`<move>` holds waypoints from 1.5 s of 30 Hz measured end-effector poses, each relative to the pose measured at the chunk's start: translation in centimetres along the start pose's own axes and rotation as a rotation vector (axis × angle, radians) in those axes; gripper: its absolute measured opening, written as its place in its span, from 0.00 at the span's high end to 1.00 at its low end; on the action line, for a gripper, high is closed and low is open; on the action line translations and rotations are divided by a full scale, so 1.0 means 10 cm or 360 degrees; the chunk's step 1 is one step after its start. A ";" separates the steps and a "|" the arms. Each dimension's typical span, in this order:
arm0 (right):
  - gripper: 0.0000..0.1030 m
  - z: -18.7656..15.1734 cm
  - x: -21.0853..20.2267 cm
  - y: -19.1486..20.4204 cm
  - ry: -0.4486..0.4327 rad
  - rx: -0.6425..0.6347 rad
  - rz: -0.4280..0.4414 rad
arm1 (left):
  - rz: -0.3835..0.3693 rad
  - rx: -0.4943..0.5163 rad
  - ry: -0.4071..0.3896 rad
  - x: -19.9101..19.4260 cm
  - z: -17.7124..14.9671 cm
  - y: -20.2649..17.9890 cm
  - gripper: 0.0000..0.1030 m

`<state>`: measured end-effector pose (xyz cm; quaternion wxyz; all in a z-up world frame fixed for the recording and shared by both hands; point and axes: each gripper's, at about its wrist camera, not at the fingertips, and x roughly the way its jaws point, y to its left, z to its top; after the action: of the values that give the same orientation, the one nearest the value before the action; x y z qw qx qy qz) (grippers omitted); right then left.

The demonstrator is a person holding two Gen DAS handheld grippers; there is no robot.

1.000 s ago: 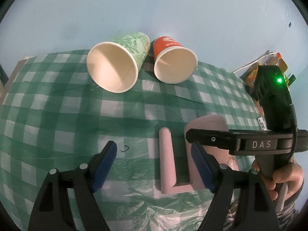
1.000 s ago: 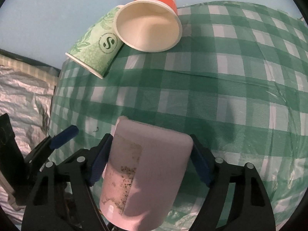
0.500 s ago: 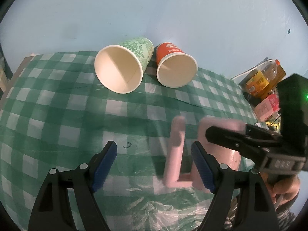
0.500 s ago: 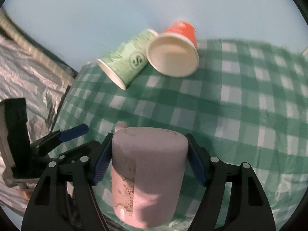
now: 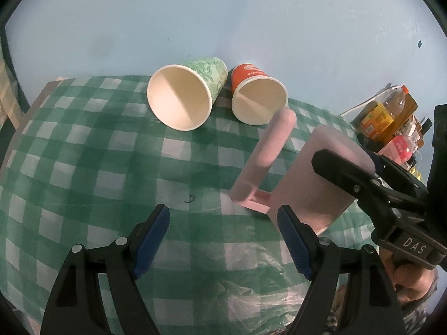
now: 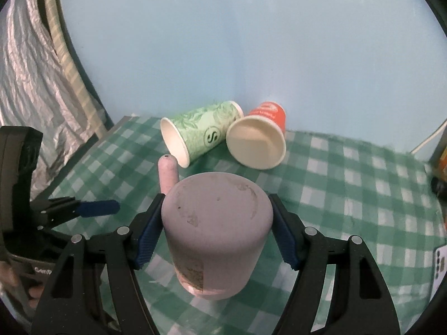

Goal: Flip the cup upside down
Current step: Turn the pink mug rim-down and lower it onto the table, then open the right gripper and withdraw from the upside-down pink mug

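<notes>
Since the earlier frames we are seeing the pink mug [image 6: 216, 223] lifting and tipping: its flat base is now facing the right wrist camera, where a second ago its side lay toward the lens. The right gripper [image 6: 216, 226] is clamping the mug, both blue pads pressing its sides. The left gripper [image 5: 223, 240] is standing wide open with nothing between its fingers, low over the checked tablecloth [image 5: 83, 167].

We are finding several parts hidden. The mug's mouth is showing in neither view, and its lower edge is passing behind the left gripper's right finger in the left wrist view, so we cannot tell whether it is touching the cloth; it appears to be clear of it. The right gripper's far finger is mostly hidden behind the mug in that view.

The left wrist view is showing the mug's handle [image 5: 265, 159] full length, tilted; the right wrist view is showing only its tip. The green paper cup [image 5: 184, 97] and orange paper cup [image 5: 257, 97] are lying on their sides, touching. Only the left view is showing the bottles [image 5: 388, 117] beyond the table edge, and only the right view a phone's [image 6: 438, 270] cut-off edge.
</notes>
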<state>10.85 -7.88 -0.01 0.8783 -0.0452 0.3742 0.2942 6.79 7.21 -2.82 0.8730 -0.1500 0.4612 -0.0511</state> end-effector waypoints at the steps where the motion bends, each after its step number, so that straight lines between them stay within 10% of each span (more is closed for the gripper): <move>1: 0.30 0.00 0.00 0.01 -0.0007 -0.0006 0.0000 | 0.0003 -0.0004 -0.0008 0.00 -0.01 0.00 0.21; 45: 0.30 -0.45 -0.08 0.09 -0.0315 -0.0109 -0.0197 | 0.0132 -0.0038 -0.0102 0.00 -0.26 0.02 0.21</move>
<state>7.08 -8.87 -2.50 0.9253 -0.0690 0.2719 0.2552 4.62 6.85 -4.24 0.8868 -0.1428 0.4395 -0.0044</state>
